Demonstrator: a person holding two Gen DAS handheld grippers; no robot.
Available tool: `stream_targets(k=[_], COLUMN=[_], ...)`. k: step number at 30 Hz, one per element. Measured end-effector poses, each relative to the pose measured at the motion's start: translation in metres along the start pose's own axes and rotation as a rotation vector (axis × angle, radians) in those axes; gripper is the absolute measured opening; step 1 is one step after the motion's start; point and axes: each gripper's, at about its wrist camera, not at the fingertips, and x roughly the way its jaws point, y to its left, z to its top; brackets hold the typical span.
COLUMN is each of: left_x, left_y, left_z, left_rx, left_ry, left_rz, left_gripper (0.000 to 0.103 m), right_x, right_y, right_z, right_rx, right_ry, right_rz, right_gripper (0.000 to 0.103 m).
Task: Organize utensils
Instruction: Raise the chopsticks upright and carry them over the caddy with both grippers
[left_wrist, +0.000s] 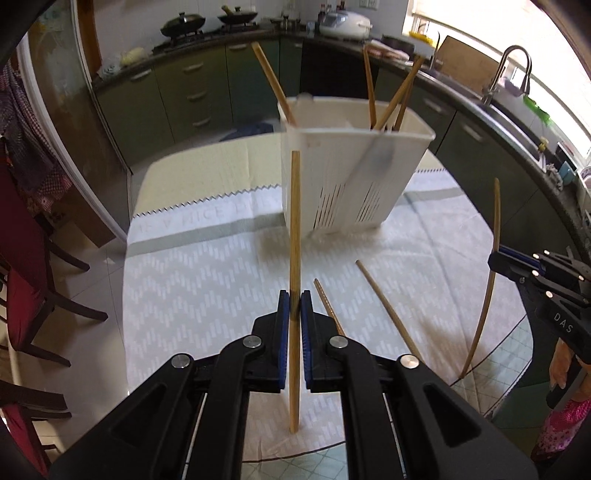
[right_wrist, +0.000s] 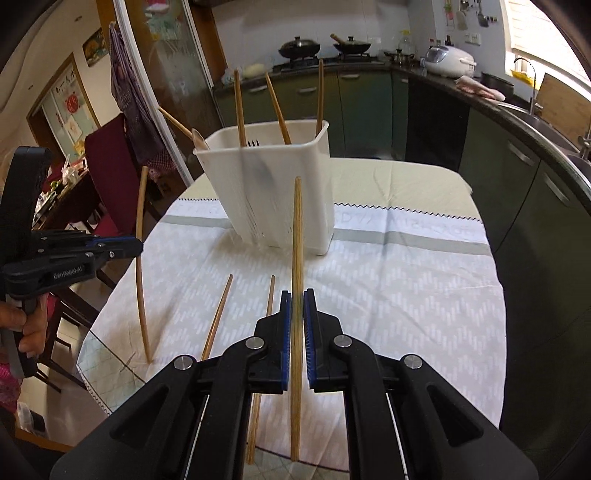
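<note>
Clamped between the blue pads of the left gripper (left_wrist: 294, 303) is one chopstick (left_wrist: 294, 229), held near its middle and standing almost upright, its lower end hanging over the patterned tablecloth (left_wrist: 207, 266). Likewise the right gripper (right_wrist: 297, 302) is clenched on a second chopstick (right_wrist: 297, 240) in the same manner. Just beyond the jaws, two more chopsticks (right_wrist: 218, 314) lie flat on the cloth, awaiting their turn. Farther on stands the white utensil holder (left_wrist: 347, 173), already carrying several chopsticks that lean against its rim; something darker shows through its wall, perhaps a fork, though blur makes that uncertain. To do this step well, each stick should probably be carried above the rim before it is tipped tip-down, aimed at a free gap between the leaning sticks, and let go only once its lower end is well inside. Bringing the hands in one after the other would likely keep the two sticks from crossing or knocking the light holder over.
</note>
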Motion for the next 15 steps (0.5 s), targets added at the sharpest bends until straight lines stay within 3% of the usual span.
stream_targets(k=[10, 15], left_x=[-0.024, -0.032], left_y=[0.001, -0.002], left_z=[-0.012, -0.017], left_rx=[-0.003, 0.008], left_ry=[-0.049, -0.067], left_rz=[-0.006, -0.005], left_gripper=[0.006, 0.006], right_x=[-0.045, -0.051], right_y=[-0.012, -0.013], right_z=[-0.009, -0.011], right_rx=[0.034, 0.029], right_ry=[-0.108, -0.118], right_rz=[-0.005, -0.023], right_gripper=[0.007, 0.007])
